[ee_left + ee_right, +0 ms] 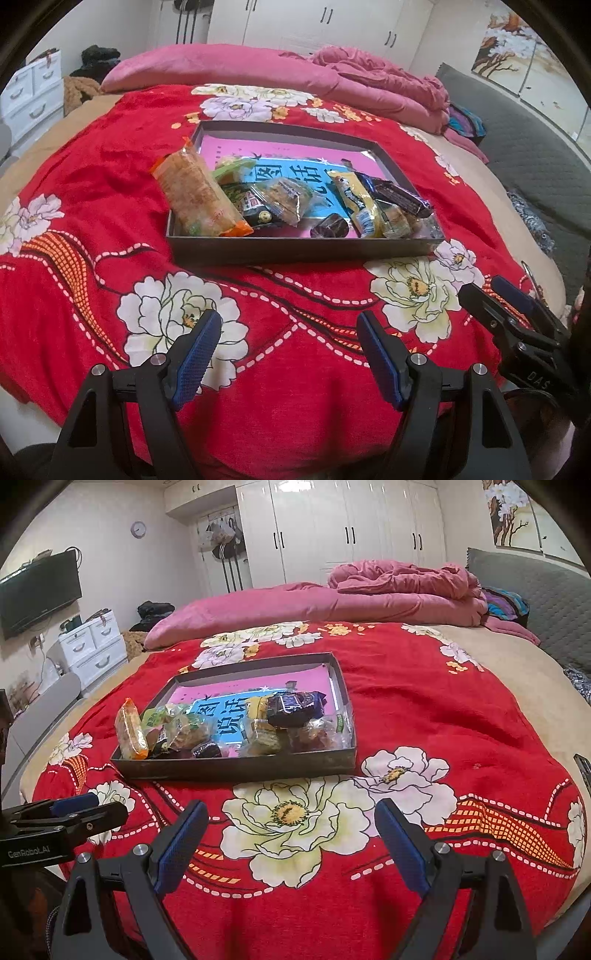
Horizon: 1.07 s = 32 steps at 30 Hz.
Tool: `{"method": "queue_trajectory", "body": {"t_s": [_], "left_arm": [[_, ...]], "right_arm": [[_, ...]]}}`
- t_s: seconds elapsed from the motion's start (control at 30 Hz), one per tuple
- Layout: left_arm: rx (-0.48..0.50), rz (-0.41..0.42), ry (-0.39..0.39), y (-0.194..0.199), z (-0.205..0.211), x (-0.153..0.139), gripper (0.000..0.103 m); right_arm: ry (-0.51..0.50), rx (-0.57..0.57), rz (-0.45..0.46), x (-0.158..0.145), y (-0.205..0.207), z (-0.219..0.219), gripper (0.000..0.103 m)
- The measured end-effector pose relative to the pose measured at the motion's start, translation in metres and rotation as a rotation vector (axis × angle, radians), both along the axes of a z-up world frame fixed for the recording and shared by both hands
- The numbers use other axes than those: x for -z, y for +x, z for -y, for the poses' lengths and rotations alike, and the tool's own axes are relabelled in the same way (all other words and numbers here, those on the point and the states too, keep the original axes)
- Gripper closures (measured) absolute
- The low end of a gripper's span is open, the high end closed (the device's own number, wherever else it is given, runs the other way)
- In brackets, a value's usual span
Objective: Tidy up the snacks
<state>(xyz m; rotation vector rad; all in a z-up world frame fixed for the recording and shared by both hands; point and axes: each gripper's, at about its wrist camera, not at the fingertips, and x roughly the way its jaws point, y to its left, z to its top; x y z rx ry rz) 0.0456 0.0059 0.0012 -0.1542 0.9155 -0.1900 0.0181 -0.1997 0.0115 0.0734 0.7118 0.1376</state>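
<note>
A shallow grey tray [295, 249] [236, 766] lies on the red flowered blanket and holds several wrapped snacks. An orange packet [197, 195] [129, 733] leans on the tray's left edge. A yellow bar [360, 205], a dark chocolate wrapper [399, 195] [295, 707] and a small dark round sweet [330, 226] [207, 749] lie inside. My left gripper [288, 328] hovers open and empty over the blanket, short of the tray. My right gripper [291, 819] is open and empty too, to the right of the left one.
The red blanket [92, 192] [424, 701] covers the bed. A pink quilt [258, 70] [332, 605] is piled at the far side. White drawers [92, 646] and a wall television [38, 590] stand at the left, wardrobes behind, a grey headboard [535, 598] at the right.
</note>
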Motion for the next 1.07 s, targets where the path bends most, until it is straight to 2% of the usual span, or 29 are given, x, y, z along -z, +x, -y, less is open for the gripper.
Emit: {"method": "queue_trajectory", "body": {"t_s": [0.63,0.83,1.0,1.07], "left_arm": [[-0.029,0.009,0.023,0.0,-0.002,0.0,0.026],[-0.094,0.025,0.117,0.003,-0.005,0.002,0.026],[-0.122,0.023,0.089,0.011,-0.023,0.006,0.026],[-0.136,0.033,0.079,0.019,-0.037,0.004,0.026]], "right_arm": [[-0.011,0.005,0.001,0.002,0.001,0.001,0.012],[0.005,0.017,-0.002,0.004,0.003,0.008,0.011],[0.036,0.05,-0.015,0.008,0.012,0.024,0.011],[0.049,0.085,-0.015,0.009,0.019,0.036,0.008]]}}
